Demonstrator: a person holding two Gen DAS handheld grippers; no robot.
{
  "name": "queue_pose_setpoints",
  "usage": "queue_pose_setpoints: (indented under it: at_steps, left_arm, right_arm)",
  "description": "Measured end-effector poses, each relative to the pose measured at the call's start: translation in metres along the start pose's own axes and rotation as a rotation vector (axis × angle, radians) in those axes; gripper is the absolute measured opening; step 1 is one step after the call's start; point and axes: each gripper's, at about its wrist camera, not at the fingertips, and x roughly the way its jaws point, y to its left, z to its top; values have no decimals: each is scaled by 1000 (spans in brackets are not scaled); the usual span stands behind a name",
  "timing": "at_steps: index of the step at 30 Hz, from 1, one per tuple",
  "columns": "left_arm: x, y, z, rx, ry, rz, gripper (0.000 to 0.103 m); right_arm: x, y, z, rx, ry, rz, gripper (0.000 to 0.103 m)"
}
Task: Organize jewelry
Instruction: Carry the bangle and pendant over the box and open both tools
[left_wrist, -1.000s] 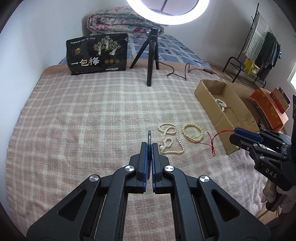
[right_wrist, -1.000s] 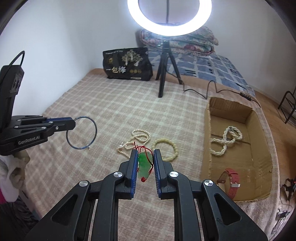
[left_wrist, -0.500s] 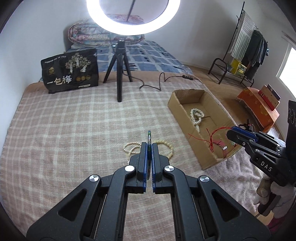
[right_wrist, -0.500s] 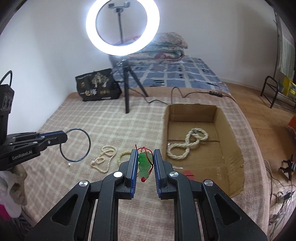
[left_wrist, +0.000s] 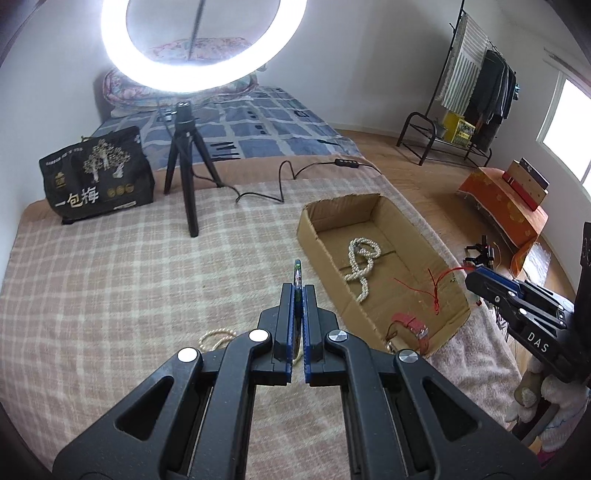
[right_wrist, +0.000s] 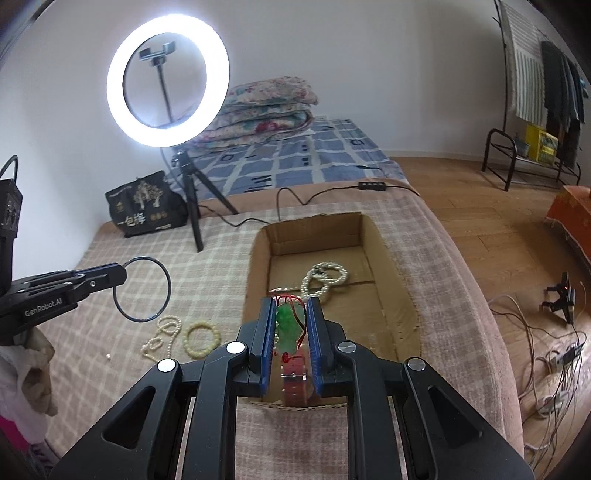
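Note:
My left gripper (left_wrist: 297, 290) is shut on a thin dark bangle (left_wrist: 297, 268), seen edge-on here and as a full ring (right_wrist: 142, 290) in the right wrist view, held over the checked blanket left of the cardboard box (right_wrist: 258, 266). My right gripper (right_wrist: 291, 304) is shut on a green pendant (right_wrist: 288, 326) whose red cord (left_wrist: 436, 288) dangles over the box's near end. In the box lie a pearl necklace (right_wrist: 325, 278) and a red watch (left_wrist: 410, 325). On the blanket rest another pearl necklace (right_wrist: 160, 334) and a yellow bead bracelet (right_wrist: 201, 336).
A ring light on a tripod (left_wrist: 186, 173) stands at the back of the blanket, its cable (left_wrist: 280, 177) trailing right. A black bag (left_wrist: 96, 177) sits at the back left. The blanket's edge (right_wrist: 476, 295) drops to wooden floor with cables on the right.
Both grippers have travelled right toward the cardboard box, each keeping its grip. The pendant now hangs over the box's near end; the loose necklace and bracelet lie behind to the left.

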Motion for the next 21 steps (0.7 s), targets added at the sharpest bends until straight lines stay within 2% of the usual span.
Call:
queue_pose_setpoints:
  at_steps: [11, 21]
  left_arm:
    - [36, -40, 31, 63, 6, -30, 1]
    - [81, -66, 48, 81, 56, -41, 1]
  right_arm:
    - [7, -24, 0, 43, 23, -35, 15]
    - [19, -30, -6, 48, 73, -44, 15]
